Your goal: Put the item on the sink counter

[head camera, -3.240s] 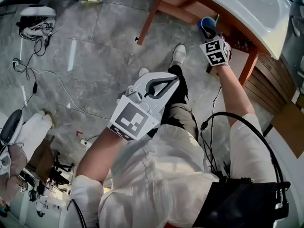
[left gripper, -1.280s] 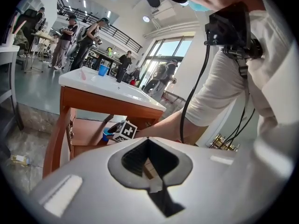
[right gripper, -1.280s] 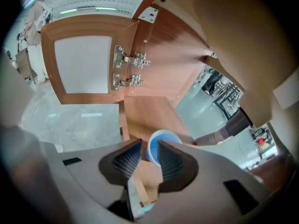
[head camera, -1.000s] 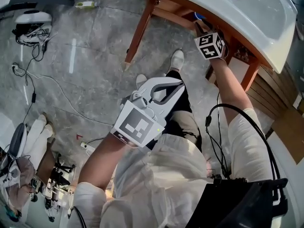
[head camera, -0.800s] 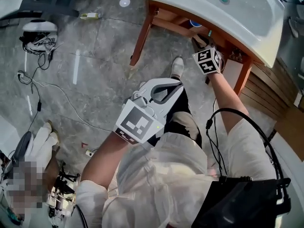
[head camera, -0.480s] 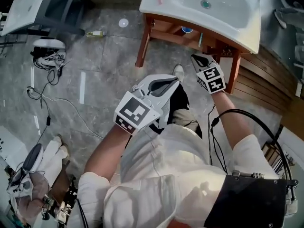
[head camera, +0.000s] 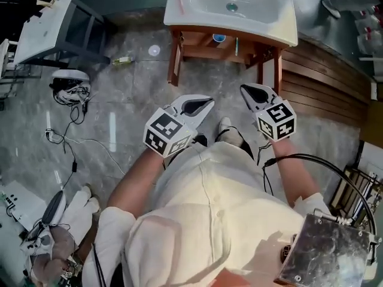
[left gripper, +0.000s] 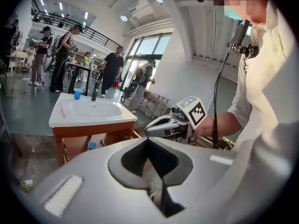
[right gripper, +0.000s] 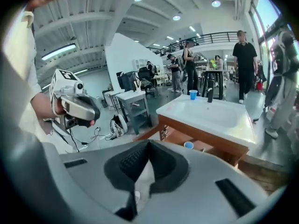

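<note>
The white sink counter [head camera: 230, 8] stands on a wooden stand straight ahead of me. On the shelf under it rest a small blue cup [head camera: 219, 38] and a thin toothbrush-like stick [head camera: 236, 45]. My left gripper [head camera: 202, 100] and right gripper [head camera: 246, 89] hover side by side at waist height, well short of the stand. Both are shut with nothing between the jaws. The left gripper view shows the counter [left gripper: 88, 112] with a blue cup [left gripper: 77, 94] and a dark bottle [left gripper: 95, 91] on its far edge. The right gripper view shows the same counter [right gripper: 210, 115] and the shelf cup [right gripper: 188, 145].
A pink stick [head camera: 179, 3] lies on the counter's left rim. A grey side table [head camera: 45, 26] stands to the left, with cables [head camera: 69, 91] on the marble floor. Wooden slats [head camera: 326, 79] run along the right. Several people stand beyond the sink [left gripper: 110, 71].
My right gripper has drawn back from under the sink to waist height beside the left one. The head view has risen, so the whole sink now shows.
</note>
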A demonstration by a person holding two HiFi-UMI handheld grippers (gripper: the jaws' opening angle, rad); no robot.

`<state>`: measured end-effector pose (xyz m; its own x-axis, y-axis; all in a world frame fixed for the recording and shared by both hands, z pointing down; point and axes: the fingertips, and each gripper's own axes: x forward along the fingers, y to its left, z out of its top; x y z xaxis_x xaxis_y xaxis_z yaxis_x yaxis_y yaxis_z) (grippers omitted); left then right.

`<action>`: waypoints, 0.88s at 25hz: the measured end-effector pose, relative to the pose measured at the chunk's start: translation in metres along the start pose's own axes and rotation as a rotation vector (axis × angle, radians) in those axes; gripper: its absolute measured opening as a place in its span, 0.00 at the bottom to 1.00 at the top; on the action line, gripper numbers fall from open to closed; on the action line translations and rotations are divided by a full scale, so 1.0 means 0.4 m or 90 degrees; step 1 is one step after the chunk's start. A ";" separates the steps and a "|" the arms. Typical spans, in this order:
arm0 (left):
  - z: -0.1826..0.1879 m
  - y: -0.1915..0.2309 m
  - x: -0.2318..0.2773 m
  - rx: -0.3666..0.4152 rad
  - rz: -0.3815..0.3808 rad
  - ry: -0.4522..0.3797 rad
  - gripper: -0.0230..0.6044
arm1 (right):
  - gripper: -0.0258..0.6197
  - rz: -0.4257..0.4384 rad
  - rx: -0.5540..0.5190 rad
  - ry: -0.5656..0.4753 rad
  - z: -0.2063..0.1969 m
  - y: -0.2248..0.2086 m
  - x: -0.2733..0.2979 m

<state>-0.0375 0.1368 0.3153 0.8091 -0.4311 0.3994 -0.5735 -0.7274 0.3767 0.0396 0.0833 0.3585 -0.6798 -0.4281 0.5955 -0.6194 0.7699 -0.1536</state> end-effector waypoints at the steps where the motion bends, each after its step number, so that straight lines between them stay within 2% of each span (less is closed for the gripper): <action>1: 0.001 -0.015 0.001 -0.002 -0.002 0.003 0.04 | 0.05 0.000 0.002 -0.007 0.006 0.005 -0.021; 9: 0.018 -0.105 0.027 -0.009 0.011 0.020 0.04 | 0.05 0.021 -0.012 -0.036 0.030 0.031 -0.134; 22: 0.034 -0.178 0.067 0.005 0.032 0.021 0.04 | 0.05 0.044 -0.015 -0.064 0.020 0.019 -0.197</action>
<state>0.0265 0.1696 0.2878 0.7747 -0.4497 0.4445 -0.6120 -0.7100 0.3484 0.0853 0.1191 0.3040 -0.7570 -0.4186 0.5017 -0.5613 0.8096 -0.1715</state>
